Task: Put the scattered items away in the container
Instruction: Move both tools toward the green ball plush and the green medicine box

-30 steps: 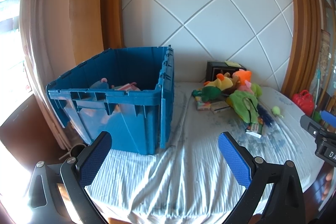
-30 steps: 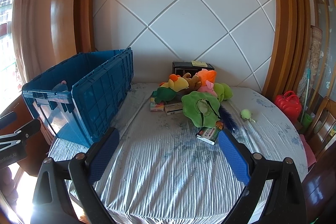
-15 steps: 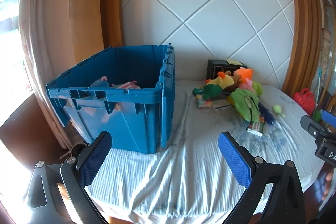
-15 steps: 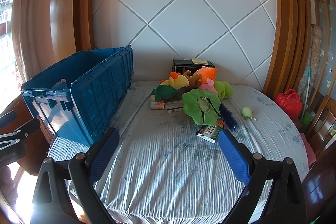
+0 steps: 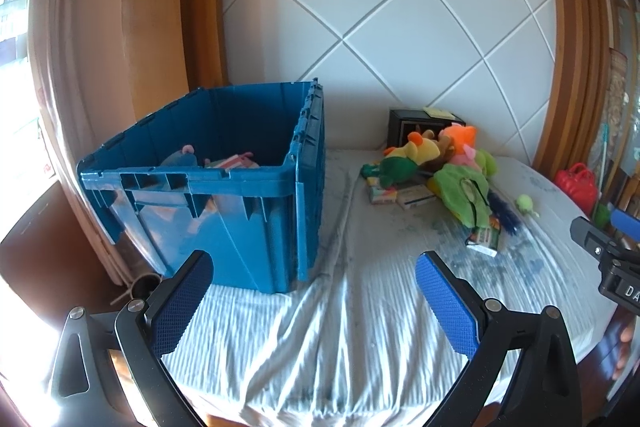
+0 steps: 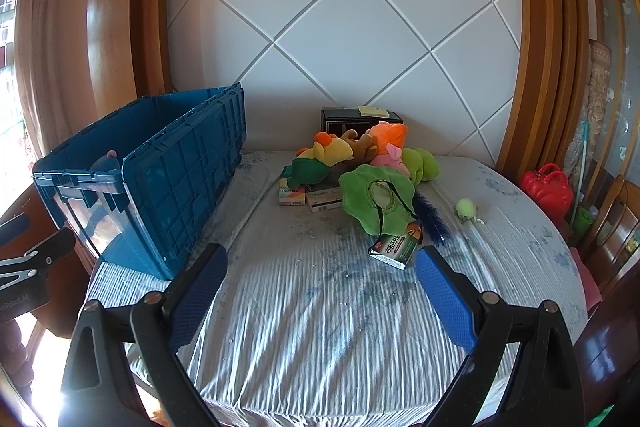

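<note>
A blue plastic crate (image 5: 224, 183) (image 6: 152, 179) stands at the table's left end with a few toys and boxes inside. A heap of plush toys (image 6: 360, 163) (image 5: 436, 159) lies at the back middle, with a green plush (image 6: 376, 199) in front and small cartons (image 6: 312, 197) beside it. A green carton (image 6: 396, 247) (image 5: 486, 239) lies nearer, and a small green toy (image 6: 466, 209) sits to the right. My left gripper (image 5: 316, 291) is open, empty, near the crate's front corner. My right gripper (image 6: 320, 287) is open, empty, just short of the green carton.
A striped cloth covers the table (image 6: 320, 327). A black box (image 6: 360, 121) stands against the tiled wall behind the plush toys. A red bag (image 6: 548, 187) and wooden chairs (image 6: 612, 227) are off the table's right edge. A curtain (image 5: 60, 67) hangs left of the crate.
Both views have shifted slightly: the crate and toys sit a little lower and nearer in frame. Both grippers stay open and empty.
</note>
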Demonstrator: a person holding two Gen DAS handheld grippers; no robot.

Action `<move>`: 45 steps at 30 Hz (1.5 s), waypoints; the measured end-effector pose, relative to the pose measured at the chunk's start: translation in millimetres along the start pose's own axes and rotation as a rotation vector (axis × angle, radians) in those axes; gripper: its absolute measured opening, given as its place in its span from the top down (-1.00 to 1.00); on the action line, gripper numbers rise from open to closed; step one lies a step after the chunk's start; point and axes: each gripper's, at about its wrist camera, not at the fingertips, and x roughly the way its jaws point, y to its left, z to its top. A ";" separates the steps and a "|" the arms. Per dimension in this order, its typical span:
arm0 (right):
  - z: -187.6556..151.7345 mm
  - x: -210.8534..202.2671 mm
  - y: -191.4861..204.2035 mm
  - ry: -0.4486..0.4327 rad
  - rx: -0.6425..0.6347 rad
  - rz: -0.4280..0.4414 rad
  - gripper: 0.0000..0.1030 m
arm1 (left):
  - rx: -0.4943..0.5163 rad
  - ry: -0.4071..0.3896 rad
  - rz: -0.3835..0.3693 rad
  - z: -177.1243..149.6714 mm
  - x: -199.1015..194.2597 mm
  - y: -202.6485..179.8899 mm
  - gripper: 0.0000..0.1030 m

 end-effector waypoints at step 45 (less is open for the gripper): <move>-23.2 342.4 -272.0 0.516 0.203 -0.113 -1.00 | 0.185 0.510 -0.121 11.1 379.9 -287.9 -0.99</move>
